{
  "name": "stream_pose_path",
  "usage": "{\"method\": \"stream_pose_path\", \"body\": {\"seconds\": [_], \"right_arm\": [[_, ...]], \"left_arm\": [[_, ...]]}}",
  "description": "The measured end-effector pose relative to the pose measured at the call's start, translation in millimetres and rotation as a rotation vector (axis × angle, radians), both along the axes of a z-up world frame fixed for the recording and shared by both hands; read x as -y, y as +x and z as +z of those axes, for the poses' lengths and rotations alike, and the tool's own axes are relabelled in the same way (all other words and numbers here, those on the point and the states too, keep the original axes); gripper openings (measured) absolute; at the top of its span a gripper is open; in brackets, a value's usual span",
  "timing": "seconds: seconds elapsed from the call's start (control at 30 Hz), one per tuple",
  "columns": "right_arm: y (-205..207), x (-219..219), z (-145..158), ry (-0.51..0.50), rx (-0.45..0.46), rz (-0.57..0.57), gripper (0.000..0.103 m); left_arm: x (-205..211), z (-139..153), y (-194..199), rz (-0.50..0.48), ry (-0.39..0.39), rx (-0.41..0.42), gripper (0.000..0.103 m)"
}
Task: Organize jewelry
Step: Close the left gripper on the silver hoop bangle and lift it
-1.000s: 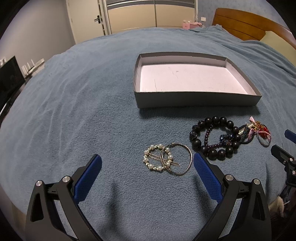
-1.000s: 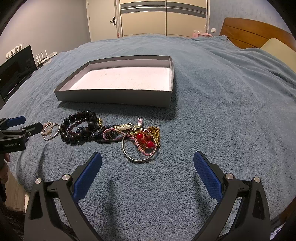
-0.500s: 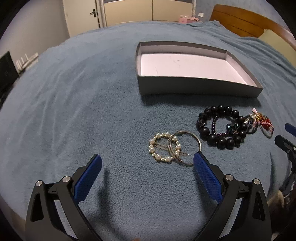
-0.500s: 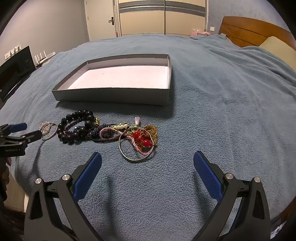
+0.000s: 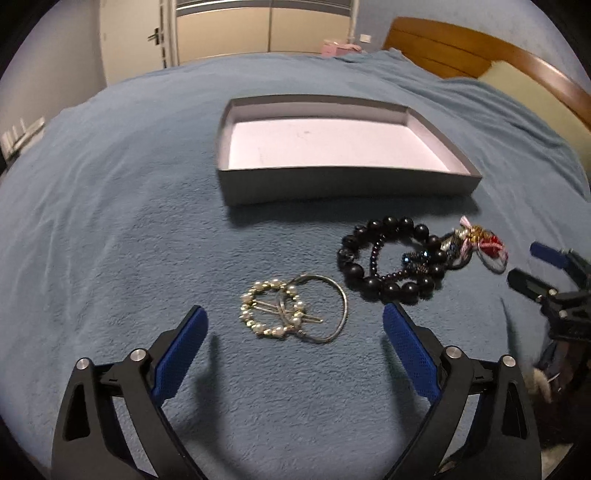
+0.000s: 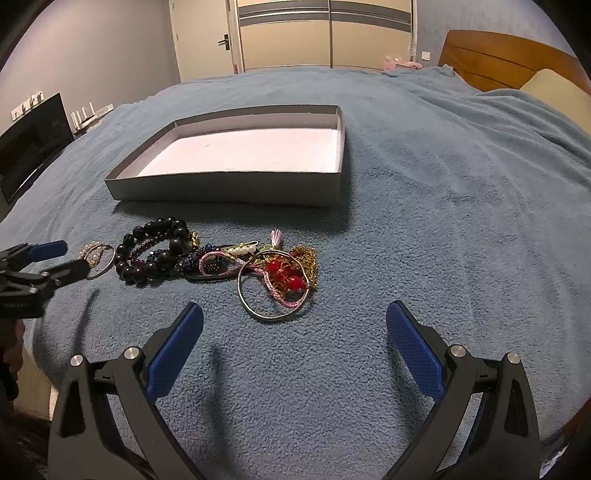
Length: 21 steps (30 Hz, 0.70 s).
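A pearl ring clip [image 5: 272, 314] lies on a thin silver bangle [image 5: 341, 299] on the blue blanket, just ahead of my open, empty left gripper [image 5: 293, 326]. A black bead bracelet [image 5: 388, 264] with a purple bead strand lies to its right. In the right wrist view the black beads [image 6: 155, 254], a pink cord, red beads [image 6: 288, 275], a gold chain [image 6: 308, 260] and a silver bangle [image 6: 273, 317] lie in a tangle ahead of my open, empty right gripper [image 6: 295, 325]. The empty grey box [image 5: 332, 186] stands behind the jewelry, also in the right wrist view [image 6: 229, 188].
The bed's blue blanket [image 6: 443, 221] covers everything around. A wooden headboard [image 6: 498, 55] and a pillow [image 6: 554, 92] are at the far right. A dark screen [image 6: 33, 144] stands off the bed's left side. Wardrobe doors [image 6: 325, 33] are at the back.
My left gripper has drawn nearer and turned slightly, so the pearl clip and bangle sit more centred between its fingers. The right gripper has barely moved. No jewelry has shifted.
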State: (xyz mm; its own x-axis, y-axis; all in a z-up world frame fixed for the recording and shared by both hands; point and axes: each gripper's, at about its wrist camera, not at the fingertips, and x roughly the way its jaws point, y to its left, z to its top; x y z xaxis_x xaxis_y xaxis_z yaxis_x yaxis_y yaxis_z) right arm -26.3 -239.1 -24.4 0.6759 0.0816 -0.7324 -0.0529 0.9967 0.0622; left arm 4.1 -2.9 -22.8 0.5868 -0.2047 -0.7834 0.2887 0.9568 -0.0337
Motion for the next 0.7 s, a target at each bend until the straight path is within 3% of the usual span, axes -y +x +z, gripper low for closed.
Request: {"method": "stream_pose_path", "body": {"seconds": [0.07, 0.13, 0.2, 0.5, 0.7], "right_arm": [[-1, 2, 0, 0.0, 0.003, 0.003, 0.098], [-1, 4, -2, 0.007, 0.002, 0.011, 0.098], [-1, 5, -4, 0.017, 0.001, 0.021, 0.098], [1, 7, -6, 0.03, 0.006, 0.044, 0.098], [3, 7, -8, 0.035, 0.002, 0.051, 0.098]], "left_arm": [[4, -2, 2, -0.013, 0.007, 0.001, 0.089], [9, -3, 4, -0.032, 0.003, -0.012, 0.07], [9, -4, 5, -0.034, 0.007, -0.012, 0.061], [8, 6, -1, -0.041, 0.013, 0.033, 0.061], [15, -7, 5, -0.066, 0.039, -0.02, 0.056]]}}
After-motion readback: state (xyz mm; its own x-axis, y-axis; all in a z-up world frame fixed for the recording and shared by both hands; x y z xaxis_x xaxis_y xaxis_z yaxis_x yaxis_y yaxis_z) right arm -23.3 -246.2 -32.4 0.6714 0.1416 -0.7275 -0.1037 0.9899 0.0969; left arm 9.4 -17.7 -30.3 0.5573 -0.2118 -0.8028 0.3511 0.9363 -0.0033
